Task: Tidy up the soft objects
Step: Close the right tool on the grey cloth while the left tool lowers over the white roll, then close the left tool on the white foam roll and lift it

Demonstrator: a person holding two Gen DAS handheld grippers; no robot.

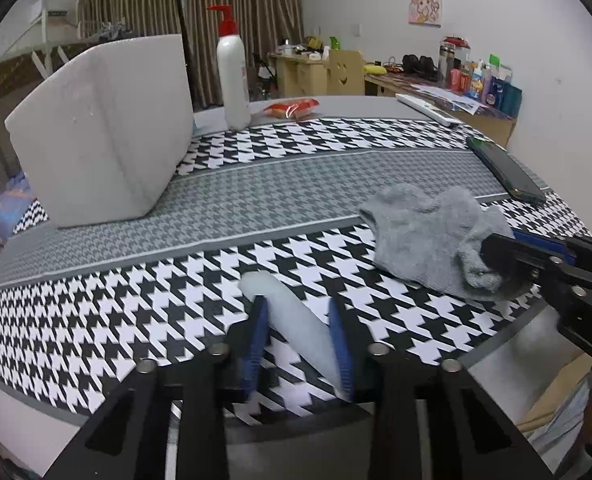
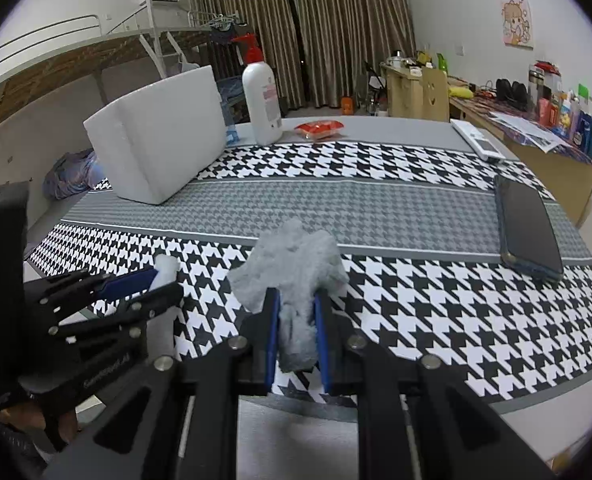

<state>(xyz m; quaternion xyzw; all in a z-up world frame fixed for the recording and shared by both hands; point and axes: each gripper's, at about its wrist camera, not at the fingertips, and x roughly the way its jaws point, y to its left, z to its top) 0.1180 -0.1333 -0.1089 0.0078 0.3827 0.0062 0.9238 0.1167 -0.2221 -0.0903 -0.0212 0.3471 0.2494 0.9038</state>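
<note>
A pale white sock (image 1: 258, 285) lies slantwise on the houndstooth tablecloth (image 1: 136, 312), and my left gripper (image 1: 296, 304) is shut on it, both blue pads against it. In the right wrist view its end (image 2: 167, 266) sticks out past the left gripper (image 2: 164, 280). A fluffy grey sock (image 1: 415, 232) lies crumpled to the right. My right gripper (image 2: 297, 294) is shut on its near end, with the rest of the grey sock (image 2: 292, 252) bunched ahead of the fingers. The right gripper (image 1: 491, 256) comes in from the right edge of the left wrist view.
A white foam box (image 1: 100, 128) stands at the back left. Beside it are a white pump bottle with a red top (image 1: 234, 76) and a red packet (image 1: 292, 108). A dark phone (image 1: 503, 168) and a white remote (image 1: 427, 110) lie at the right.
</note>
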